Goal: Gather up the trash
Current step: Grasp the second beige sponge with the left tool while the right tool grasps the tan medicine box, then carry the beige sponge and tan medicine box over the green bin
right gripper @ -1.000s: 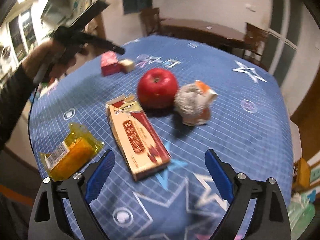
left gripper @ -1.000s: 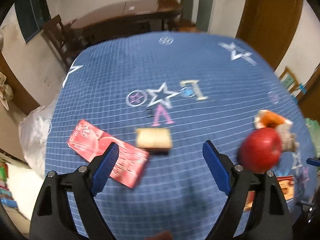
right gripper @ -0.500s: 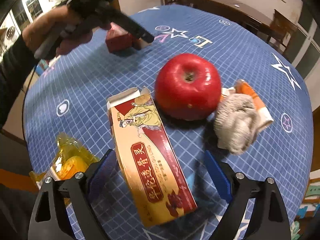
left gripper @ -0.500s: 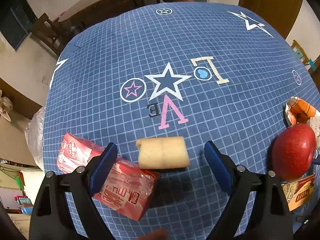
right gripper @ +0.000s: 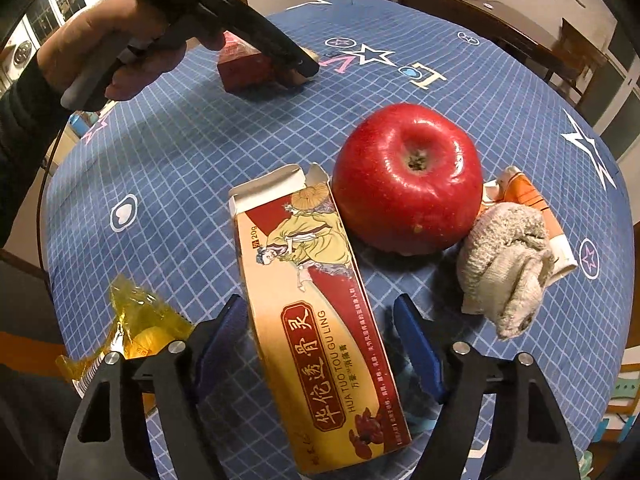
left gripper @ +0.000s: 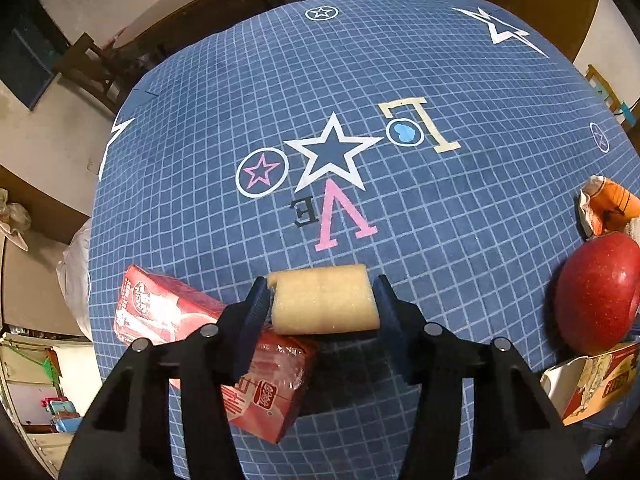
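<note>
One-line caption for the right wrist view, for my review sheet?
Right gripper closing around a long medicine box on the blue tablecloth, beside a red apple and crumpled cloth.

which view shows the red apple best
The right wrist view: the red apple sits whole near the centre, stem hollow facing the camera. The left wrist view catches it only at the right edge, partly cut off.

A big red apple [right gripper: 408,178] sits upright on the blue grid-patterned cloth of the desk [left gripper: 460,80], stem dimple up, with a crumpled grey-white rag [right gripper: 506,266] just beside it. The cloth carries white stars, ringed stars and the letters LOVE. Beyond the desk stands a dark wooden table [left gripper: 224,4] with a wooden chair [left gripper: 86,66] near it, against pale walls
</note>
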`<state>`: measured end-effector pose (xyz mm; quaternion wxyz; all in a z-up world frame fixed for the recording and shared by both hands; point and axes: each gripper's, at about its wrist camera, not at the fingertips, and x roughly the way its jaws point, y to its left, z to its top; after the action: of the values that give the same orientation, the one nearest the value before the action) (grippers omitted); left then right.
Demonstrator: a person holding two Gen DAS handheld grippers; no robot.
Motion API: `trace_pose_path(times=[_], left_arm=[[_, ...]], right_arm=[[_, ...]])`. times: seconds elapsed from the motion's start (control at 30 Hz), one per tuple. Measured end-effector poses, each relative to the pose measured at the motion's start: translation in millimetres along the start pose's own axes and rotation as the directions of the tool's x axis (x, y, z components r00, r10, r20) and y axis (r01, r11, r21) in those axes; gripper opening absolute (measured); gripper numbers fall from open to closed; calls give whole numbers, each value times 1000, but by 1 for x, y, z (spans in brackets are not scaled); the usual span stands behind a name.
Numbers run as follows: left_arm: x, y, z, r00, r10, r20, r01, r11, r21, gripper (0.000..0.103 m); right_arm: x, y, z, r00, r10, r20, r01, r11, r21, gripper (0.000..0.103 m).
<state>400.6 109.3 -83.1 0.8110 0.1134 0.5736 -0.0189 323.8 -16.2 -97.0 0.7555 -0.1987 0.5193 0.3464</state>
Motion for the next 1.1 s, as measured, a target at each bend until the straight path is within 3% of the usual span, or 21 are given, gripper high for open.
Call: trace_pose_path(times=[0.3, 0.47, 0.6, 0.7, 0.8, 1.0, 1.1], left_arm=[[-13, -14, -7, 999, 19, 47, -19, 1000, 0, 45], [-47, -21, -12, 990, 26, 142, -22, 999, -24, 44], [-84, -29, -25, 970, 17, 244, -8, 999, -36, 44], [-110, -31, -41, 946, 17, 323, 1, 998, -55, 44], [-139, -33, -63, 909, 20, 416, 19, 996, -89, 45], [-175, -55, -112, 825, 47, 563, 38, 990, -138, 45], [-185, -73, -134, 786, 59, 616, 45, 987, -152, 45]], right_arm=[[0, 4, -6, 1000, 3, 23, -3, 1000, 17, 69], [-12, 8, -16, 997, -3, 78, -1, 998, 55, 68], [-31, 12, -25, 988, -8, 154, -6, 996, 87, 67], [-49, 16, -36, 976, -15, 218, -10, 994, 110, 67], [-71, 19, -53, 952, -37, 303, -12, 987, 158, 67], [-110, 29, -91, 871, -151, 467, 15, 959, 283, 67], [-132, 36, -106, 817, -222, 533, 33, 939, 341, 67]])
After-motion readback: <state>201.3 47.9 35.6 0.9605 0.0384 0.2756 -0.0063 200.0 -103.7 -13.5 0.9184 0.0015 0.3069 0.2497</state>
